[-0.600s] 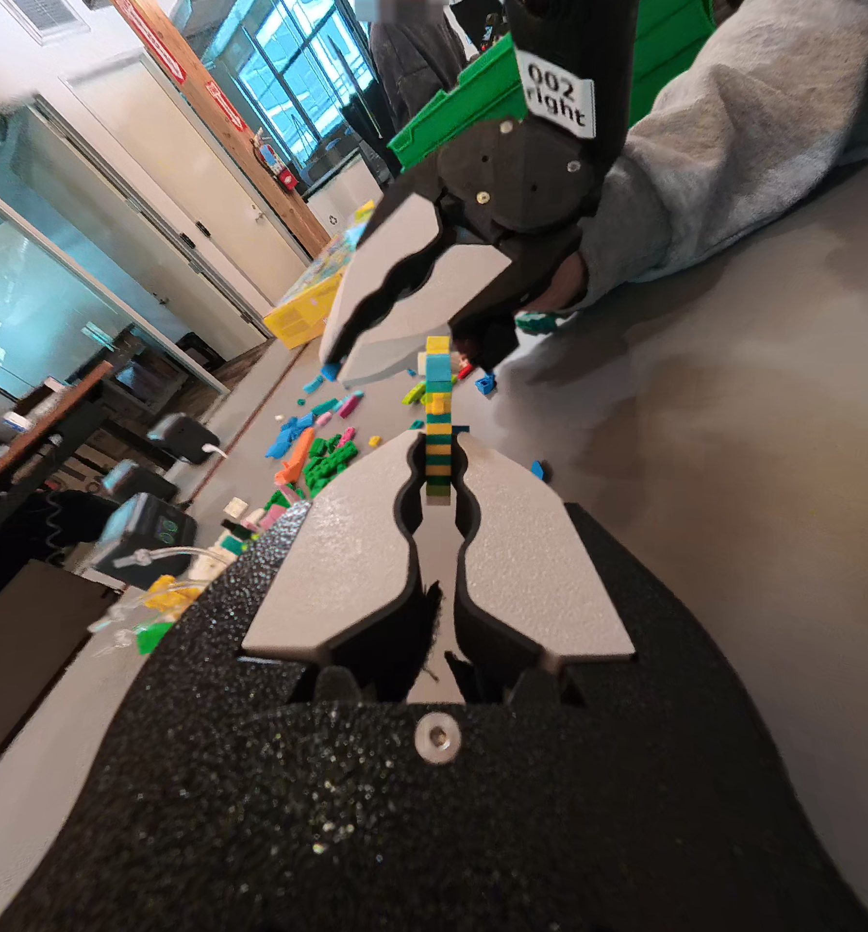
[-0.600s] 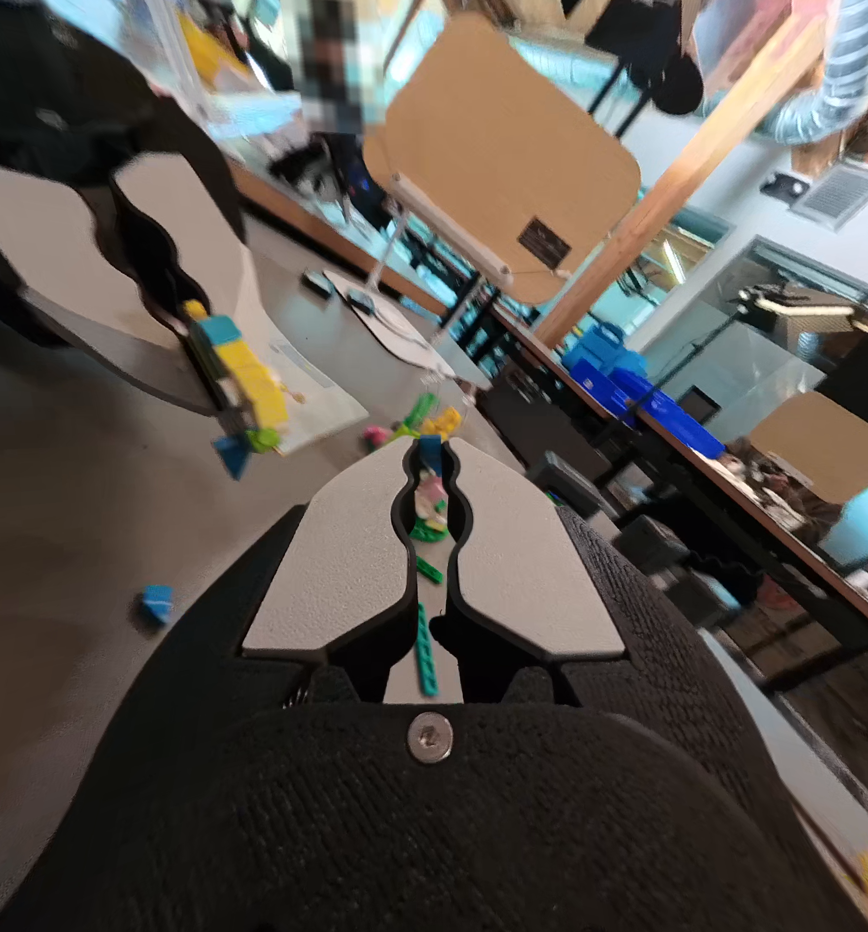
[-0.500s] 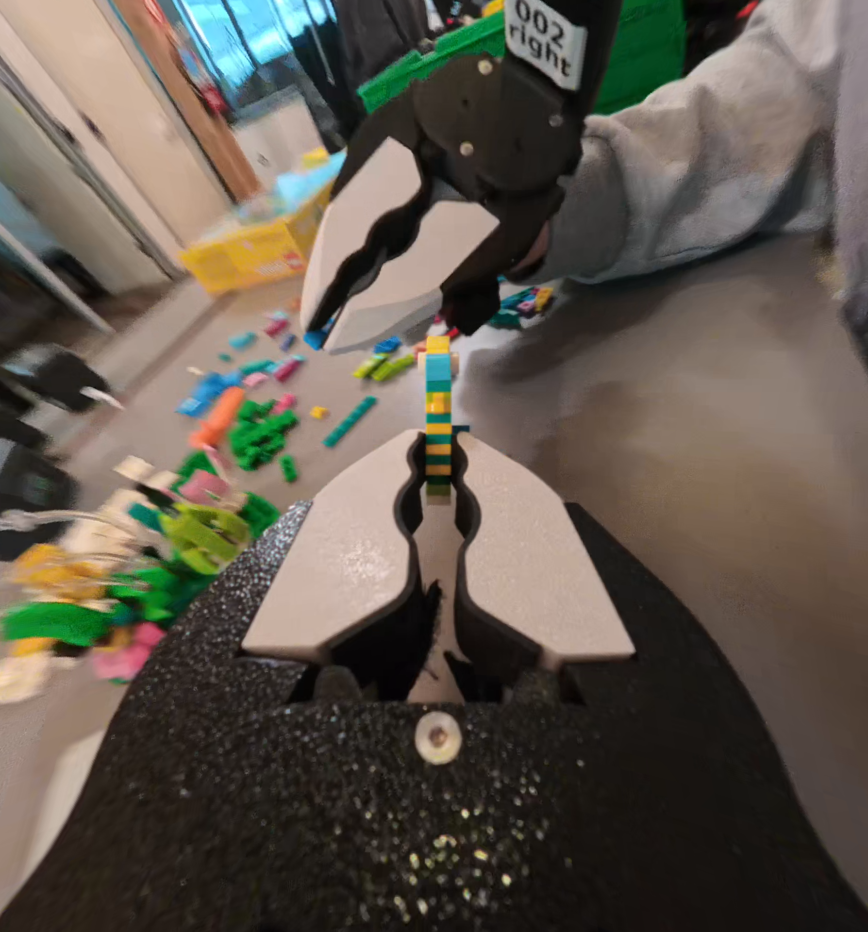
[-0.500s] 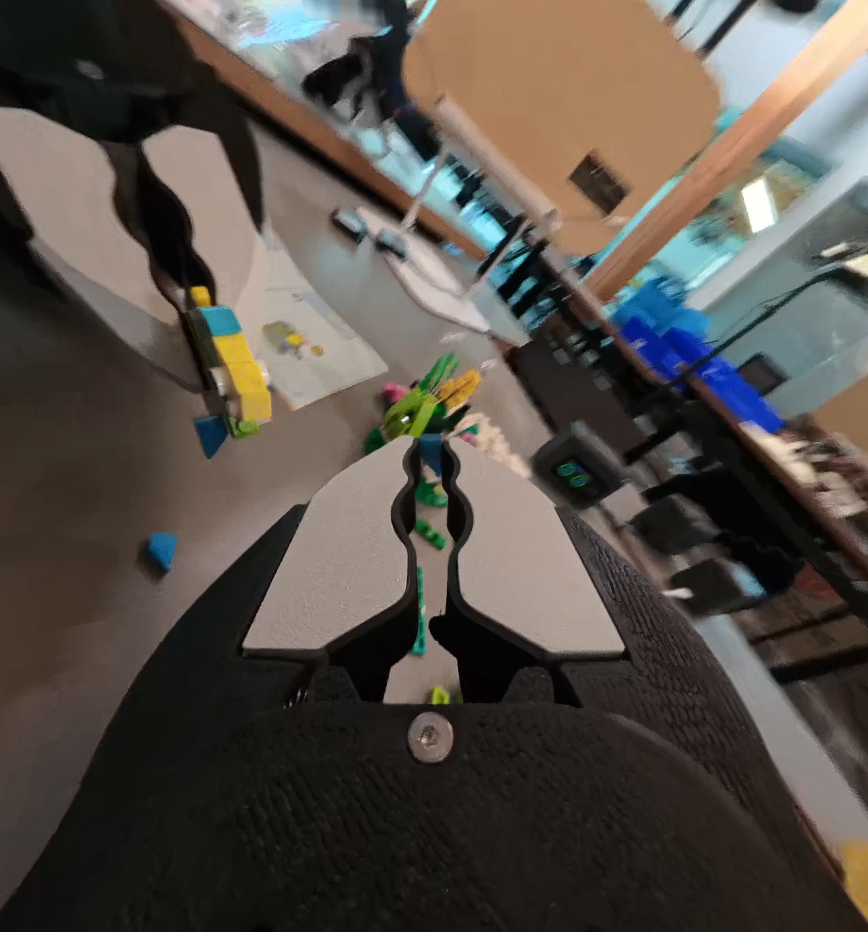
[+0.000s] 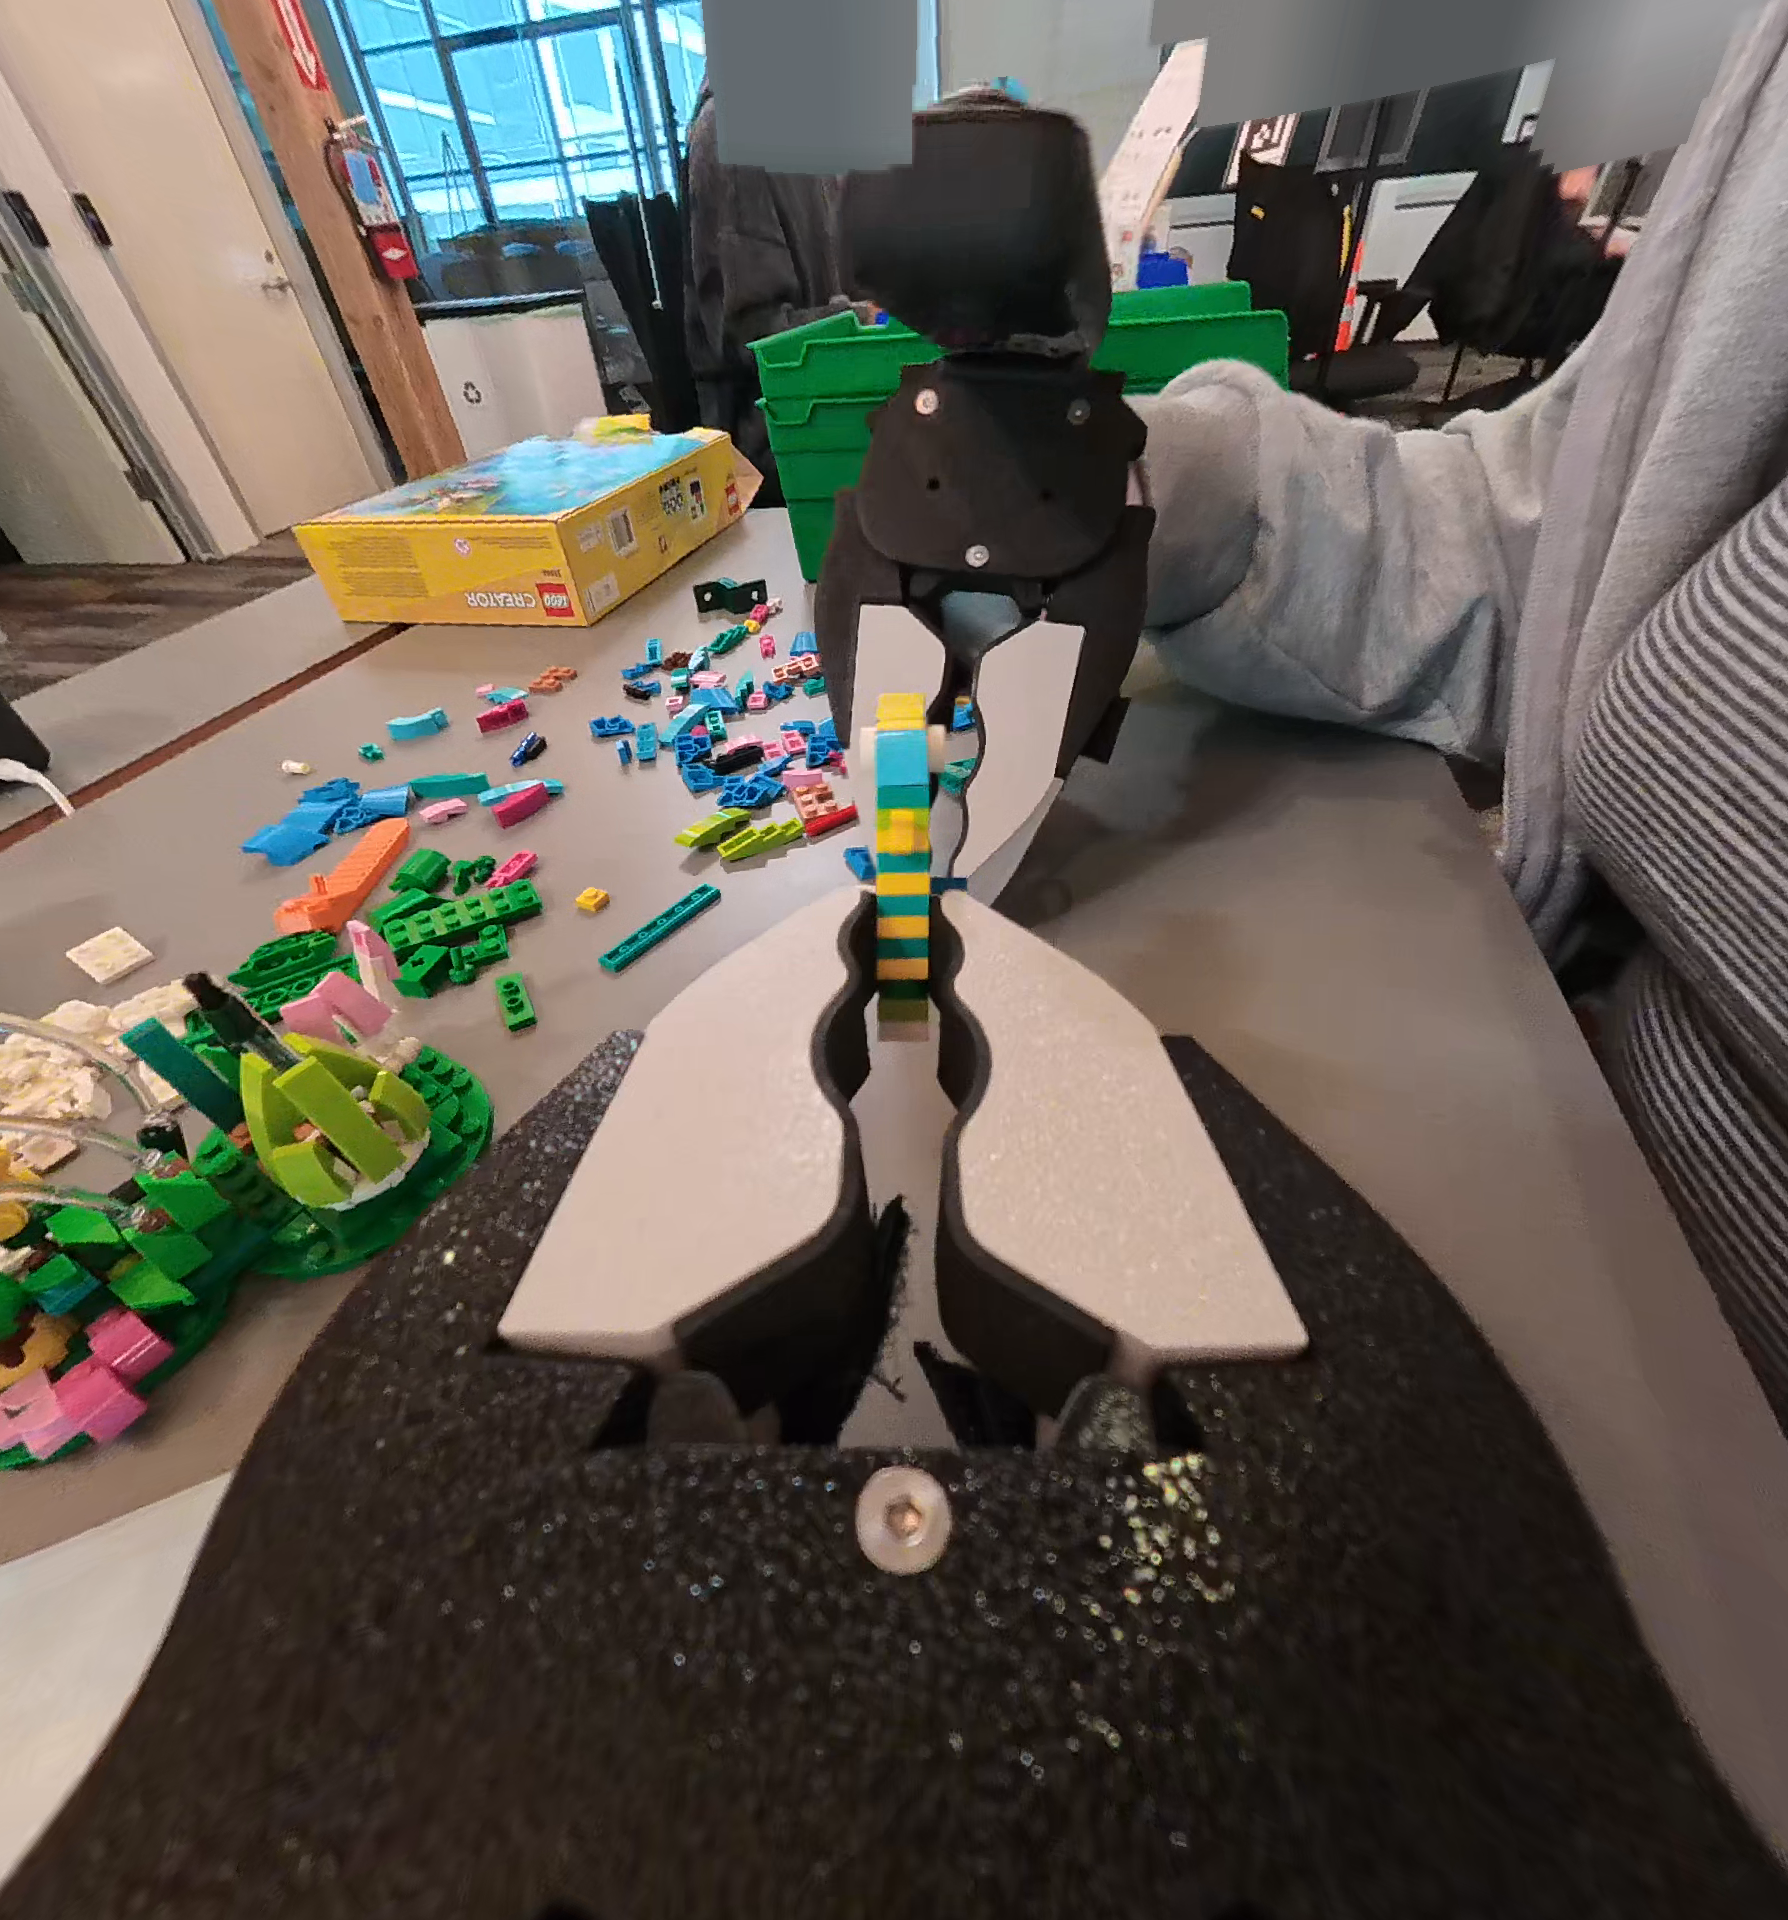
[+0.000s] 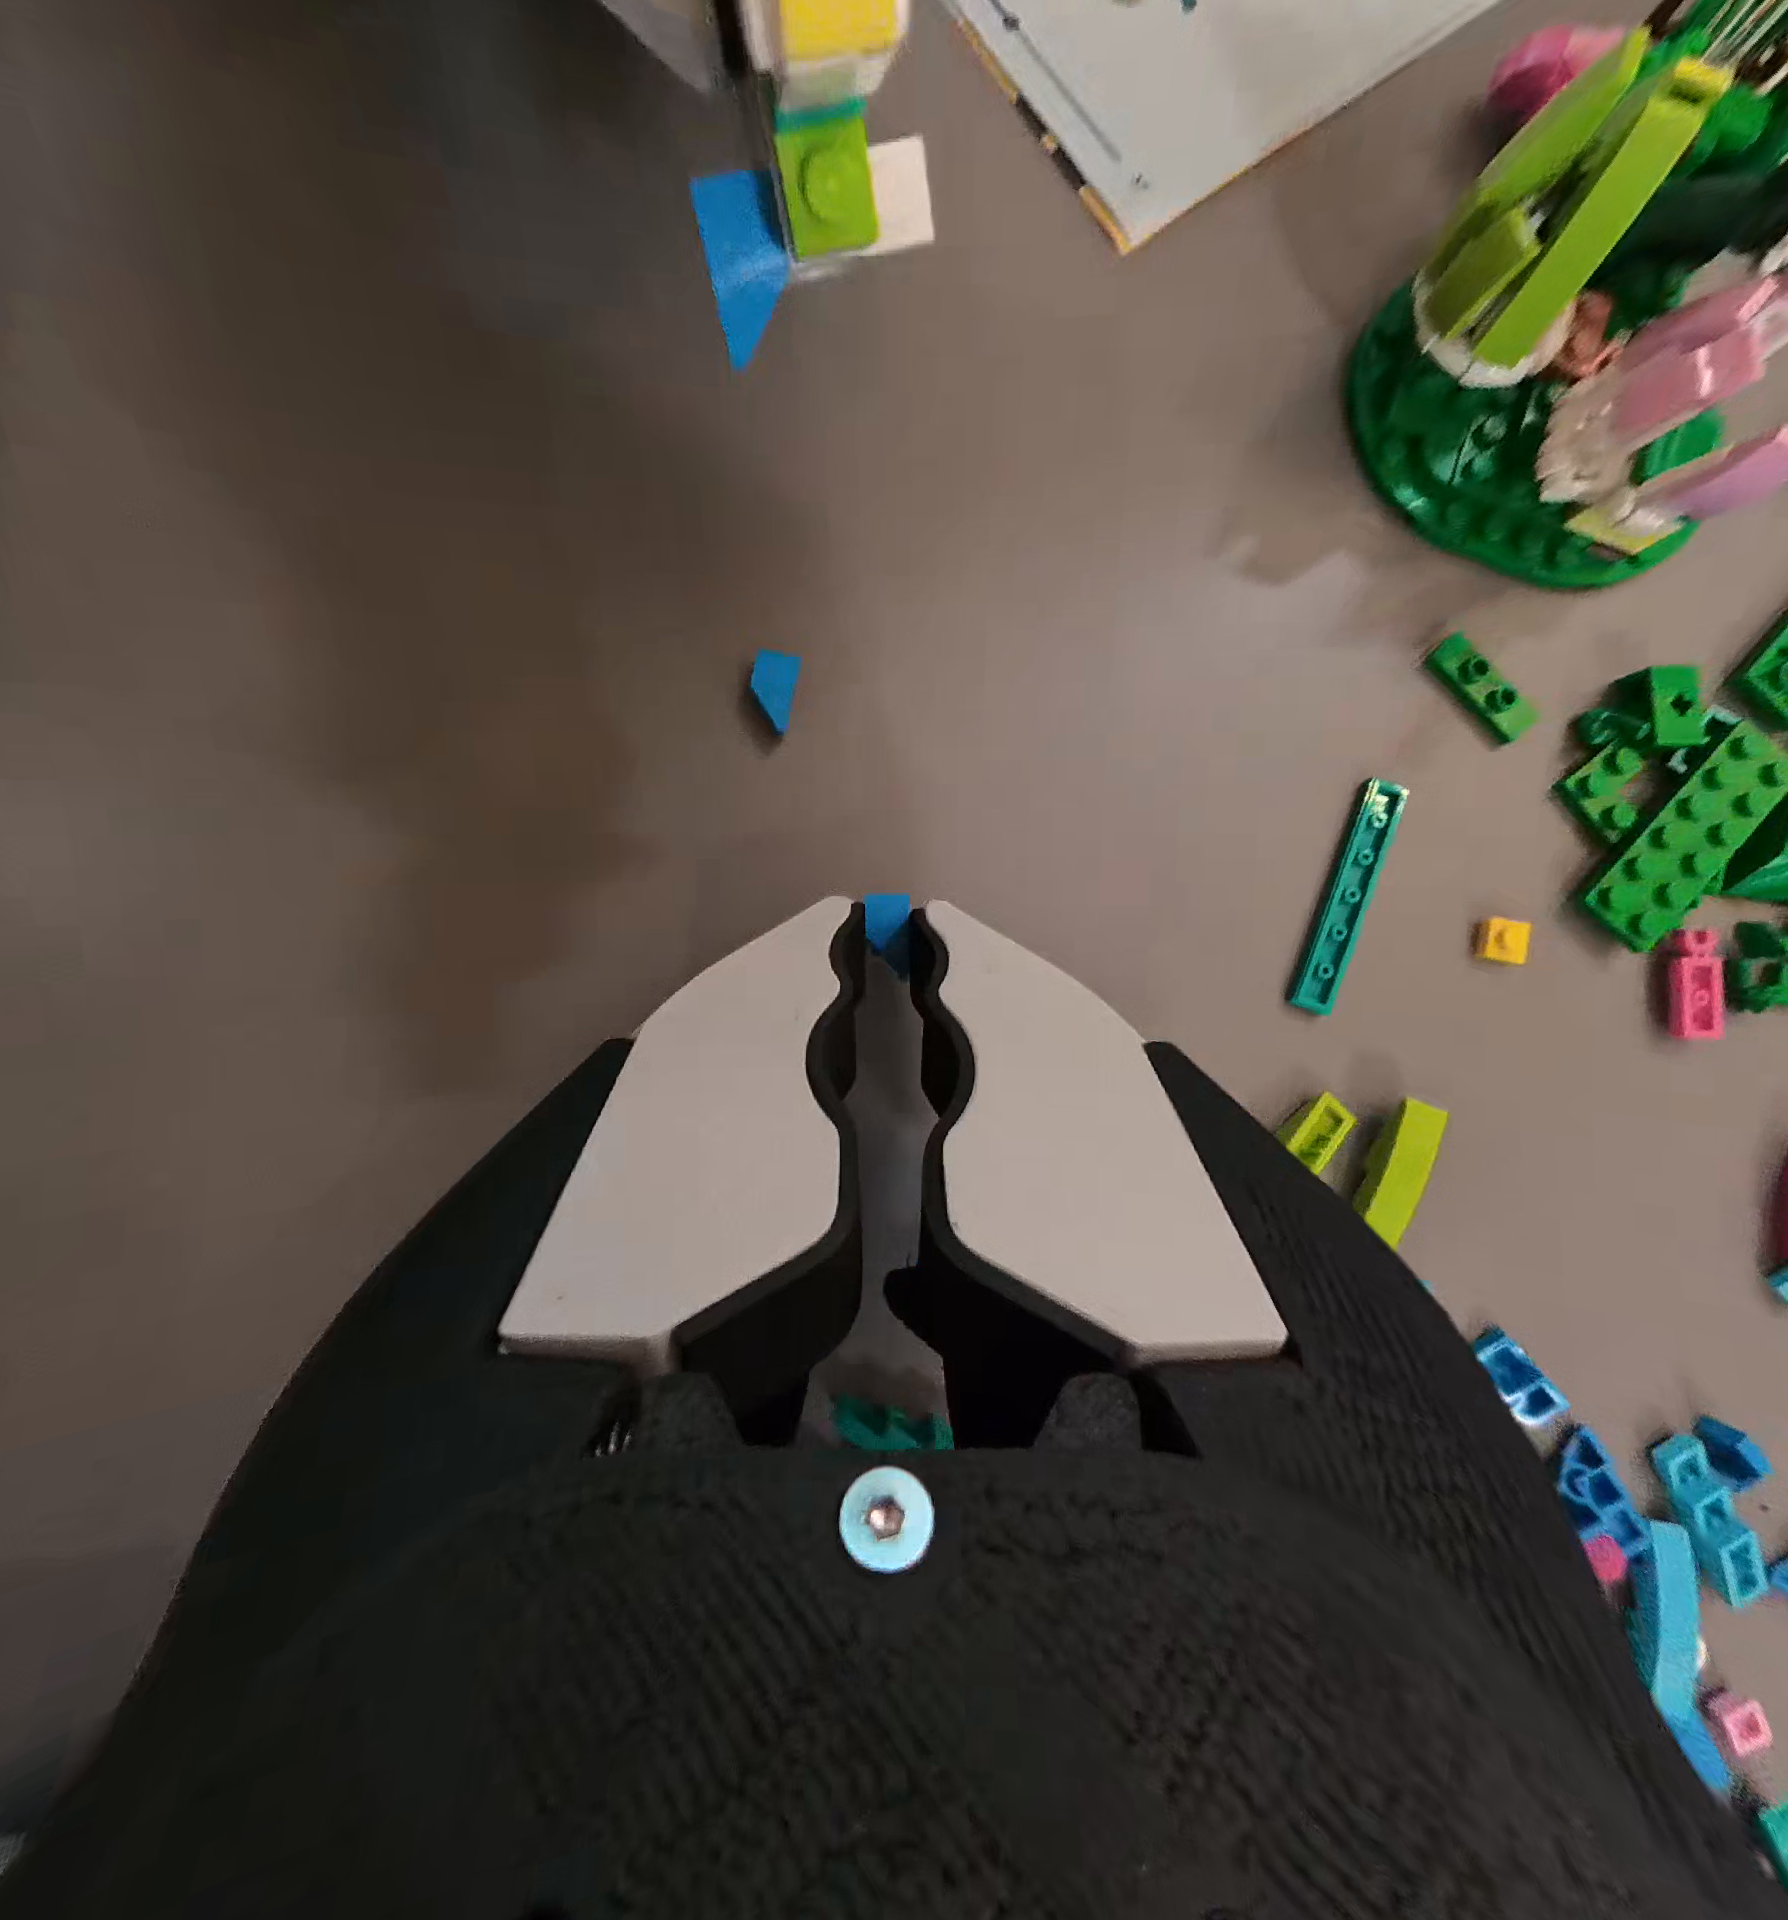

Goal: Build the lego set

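The left gripper [image 5: 900,935] is clamped on the striped brick stack [image 5: 900,862], holding it upright above the table [image 5: 1285,987]. Beyond the stack, the right gripper [image 6: 885,920] pinches a small blue piece [image 6: 885,925], which likely goes onto the stack next, calling for careful alignment.

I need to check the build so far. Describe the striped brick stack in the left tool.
The striped brick stack is a narrow plastic column of yellow, teal and green layers, with a light blue brick, white side pieces and a yellow cap near its top and a small blue piece jutting from one side. It stands upright, its lower end clamped between the left tool fingertips, above the grey table.
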